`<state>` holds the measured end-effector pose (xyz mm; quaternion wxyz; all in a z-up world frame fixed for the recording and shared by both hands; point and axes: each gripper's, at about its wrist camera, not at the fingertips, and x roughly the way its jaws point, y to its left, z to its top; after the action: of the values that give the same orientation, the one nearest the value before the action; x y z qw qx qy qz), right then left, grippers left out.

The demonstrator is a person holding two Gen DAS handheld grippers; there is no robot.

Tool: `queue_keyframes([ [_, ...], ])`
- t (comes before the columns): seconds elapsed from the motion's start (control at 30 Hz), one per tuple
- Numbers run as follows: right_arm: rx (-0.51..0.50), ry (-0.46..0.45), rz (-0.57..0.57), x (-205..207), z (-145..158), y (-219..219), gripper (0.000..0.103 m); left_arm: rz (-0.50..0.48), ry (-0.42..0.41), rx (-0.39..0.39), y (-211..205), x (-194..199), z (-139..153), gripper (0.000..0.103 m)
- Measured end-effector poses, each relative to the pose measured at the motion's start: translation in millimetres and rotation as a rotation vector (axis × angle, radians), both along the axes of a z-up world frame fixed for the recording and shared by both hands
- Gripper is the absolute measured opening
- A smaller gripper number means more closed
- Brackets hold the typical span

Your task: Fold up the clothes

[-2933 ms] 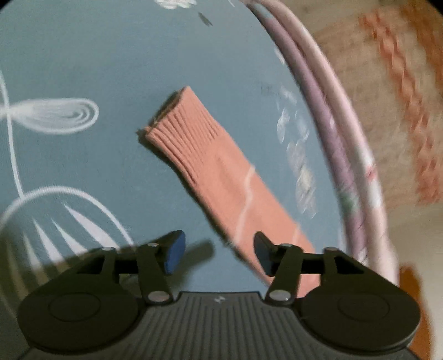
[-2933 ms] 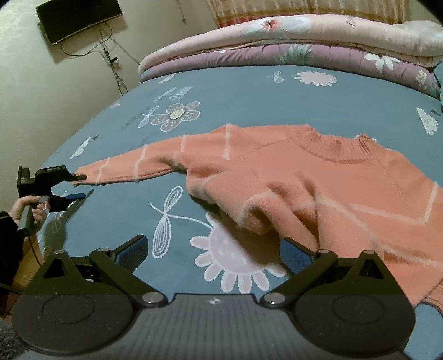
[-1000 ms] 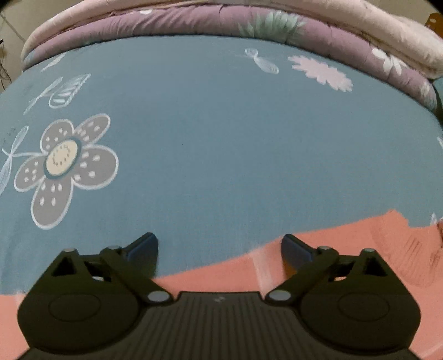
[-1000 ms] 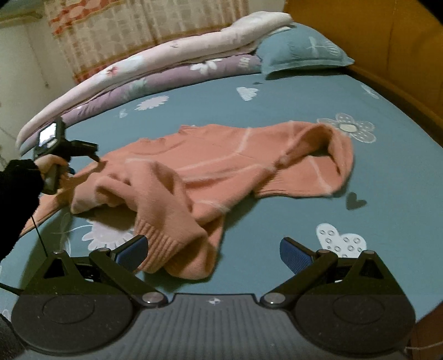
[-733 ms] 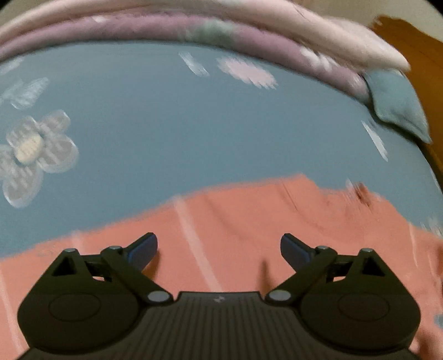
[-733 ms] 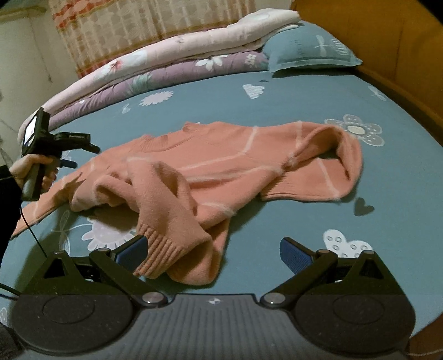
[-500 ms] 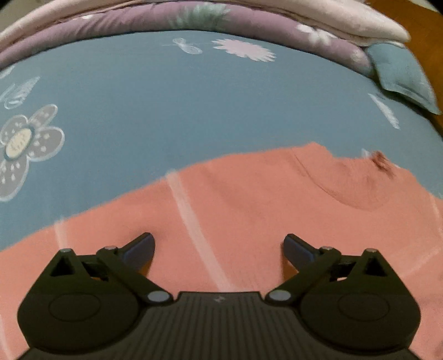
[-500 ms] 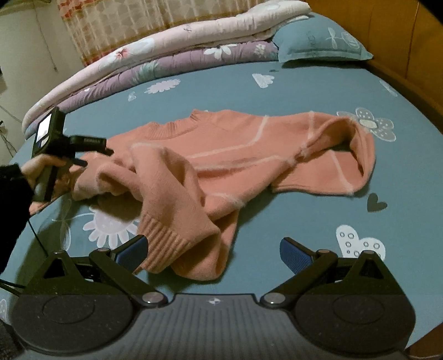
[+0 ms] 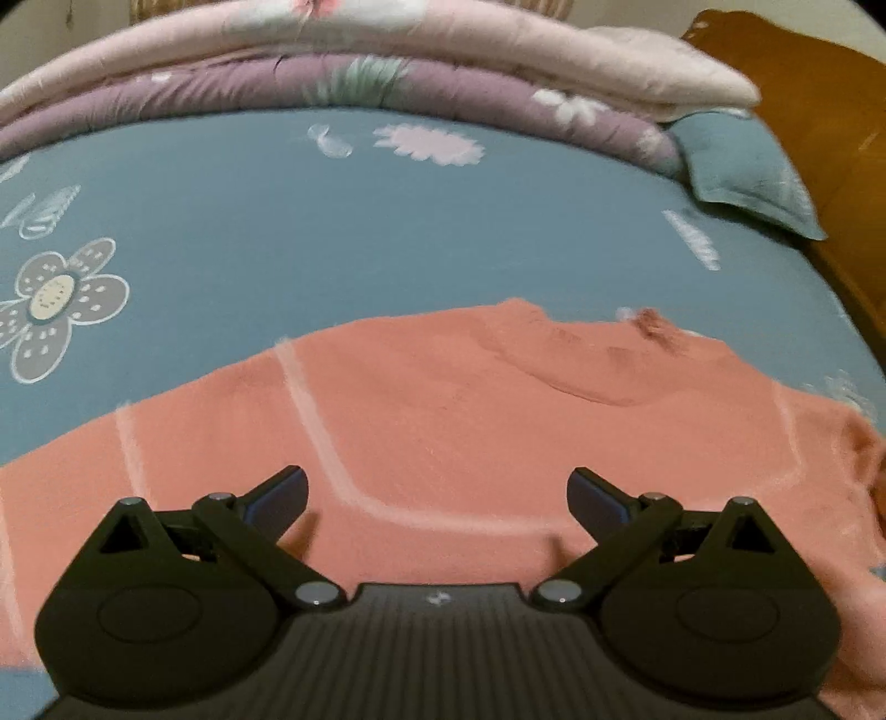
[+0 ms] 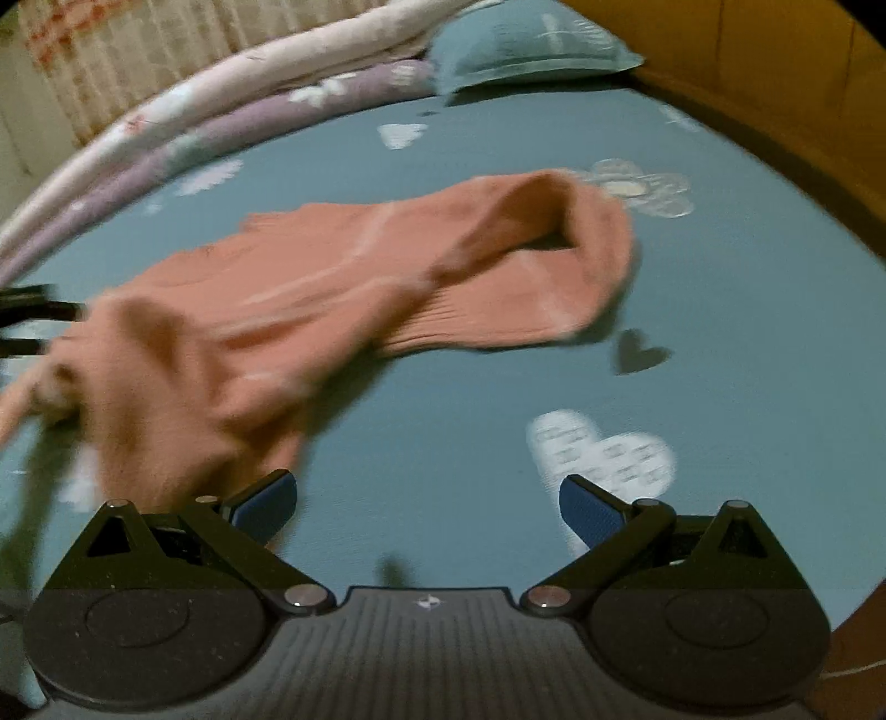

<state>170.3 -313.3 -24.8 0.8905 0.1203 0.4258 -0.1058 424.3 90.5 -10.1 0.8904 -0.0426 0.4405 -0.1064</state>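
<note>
Left jaws: our left gripper (image 9: 437, 493) stands wide, having just opened further, nothing between its pads; it hangs over the sweater (image 9: 443, 421).

Right jaws: our right gripper (image 10: 426, 504) also stands wide and empty, over bare bed sheet (image 10: 443, 443).

Sweater's place: it fills the lower half of the left view; in the right view it runs from lower left to upper right, a bunched fold just beside the left fingertip (image 10: 266, 504).

Nearer hand: we judge the left, directly above the cloth.

Containers: none visible; folded quilts (image 9: 387, 72) and a pillow (image 10: 526, 50) lie along the top of the frame.
</note>
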Motion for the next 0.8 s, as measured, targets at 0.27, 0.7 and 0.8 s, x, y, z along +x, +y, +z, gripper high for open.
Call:
queue_keyframes([
  [0.27, -0.157, 0.004, -0.012, 34.8, -12.1, -61.8, 0.103, -0.135, -0.049, 0.022, -74.0, -66.1, 45.5, 0.1],
  [0.7, -0.087, -0.087, -0.199, 86.4, -38.3, -126.8, 0.103, -0.315, 0.008, 0.053, -194.6, -122.2, 39.0, 0.1],
  [0.8, -0.087, -0.05, -0.21, 98.1, -50.1, -132.8, 0.103, -0.333, 0.024, 0.085, -205.8, -125.2, 33.6, 0.1],
])
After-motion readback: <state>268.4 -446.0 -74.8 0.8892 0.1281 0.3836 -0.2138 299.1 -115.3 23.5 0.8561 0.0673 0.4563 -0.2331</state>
